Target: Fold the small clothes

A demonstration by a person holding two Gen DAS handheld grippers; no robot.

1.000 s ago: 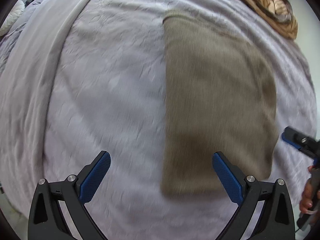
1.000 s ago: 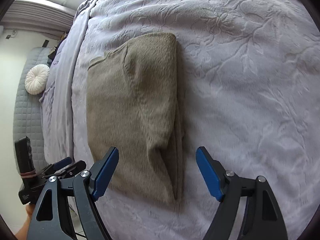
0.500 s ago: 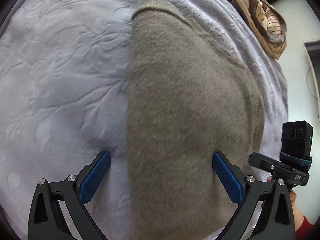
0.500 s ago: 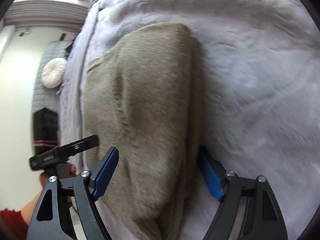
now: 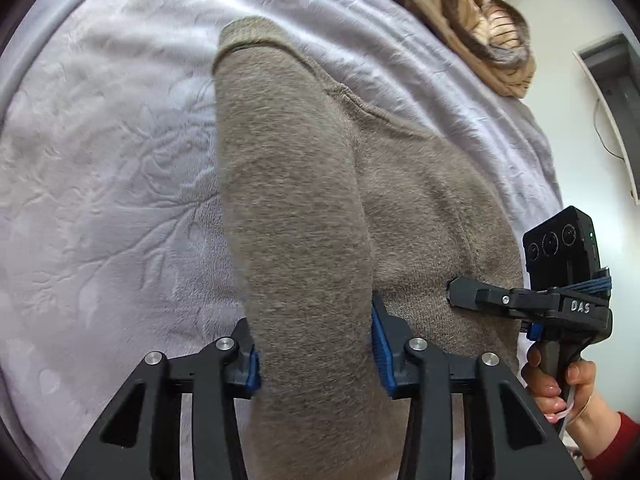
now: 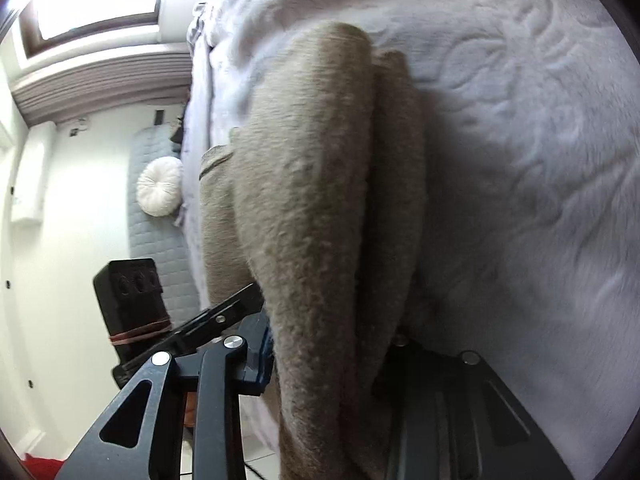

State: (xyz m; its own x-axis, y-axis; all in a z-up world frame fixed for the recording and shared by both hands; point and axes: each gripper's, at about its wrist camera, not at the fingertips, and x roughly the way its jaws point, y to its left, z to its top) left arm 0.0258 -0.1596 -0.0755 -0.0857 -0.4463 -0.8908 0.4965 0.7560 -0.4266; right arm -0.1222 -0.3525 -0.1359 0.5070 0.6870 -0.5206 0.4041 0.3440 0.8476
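Observation:
A folded taupe knit garment lies on a pale lilac bedspread. My left gripper is shut on its near edge, and a thick fold of cloth bulges up between the blue pads. The right gripper shows at the right of the left wrist view, pinching the same near edge. In the right wrist view the garment fills the middle, and my right gripper is shut on its bunched edge; the right finger is mostly hidden by cloth. The left gripper shows at the left.
A striped tan and brown cloth lies at the far edge of the bed. A white round cushion rests on a quilted grey seat by the wall. The bedspread stretches to the right. A hand in a red sleeve holds the right gripper.
Both grippers moved down to the garment's near edge and closed on it. The cloth now bunches up between the pads of each.

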